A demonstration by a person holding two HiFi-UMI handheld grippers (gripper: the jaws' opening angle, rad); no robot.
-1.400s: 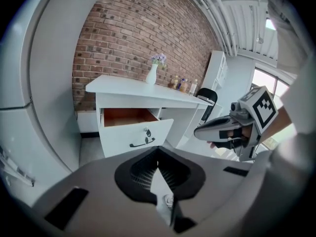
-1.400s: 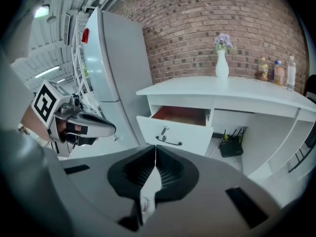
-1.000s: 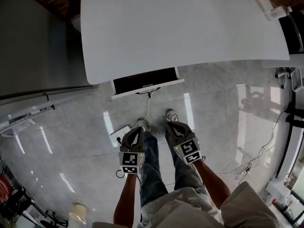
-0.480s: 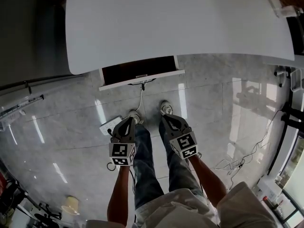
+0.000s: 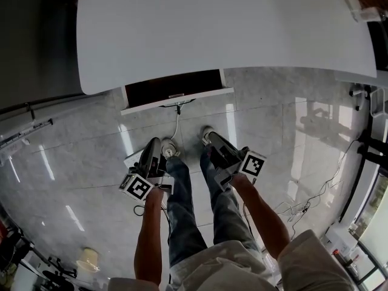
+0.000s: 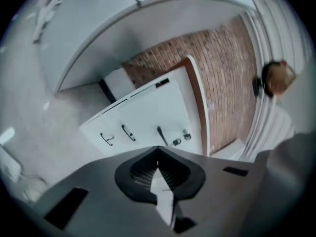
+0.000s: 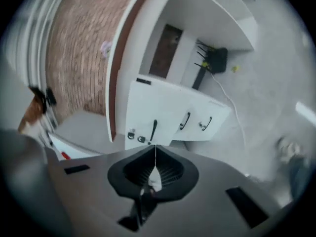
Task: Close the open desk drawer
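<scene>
Under the white desk (image 5: pixel 230 23) a drawer (image 5: pixel 173 86) stands pulled out, its dark inside showing behind a white front (image 5: pixel 182 100). My left gripper (image 5: pixel 154 144) and right gripper (image 5: pixel 212 140) hang over the floor short of that front, both shut and empty, each rolled with its marker cube turned outward. In the left gripper view the shut jaws (image 6: pixel 157 150) point at a tilted white drawer unit (image 6: pixel 148 110) with three dark handles. The right gripper view shows the same unit (image 7: pixel 165 107) beyond the shut jaws (image 7: pixel 155 150).
The person's legs and shoes (image 5: pixel 206 135) stand between the grippers. A white power strip (image 5: pixel 133 160) lies on the glossy floor at left, and a cable (image 5: pixel 177 121) runs up to the drawer. Loose cables (image 5: pixel 306 206) trail at right. A black router (image 7: pixel 216 59) sits beneath the desk.
Both grippers have rolled outward, so their marker cubes now face sideways, and they have sunk a little towards the drawer. Their jaws stayed shut.
</scene>
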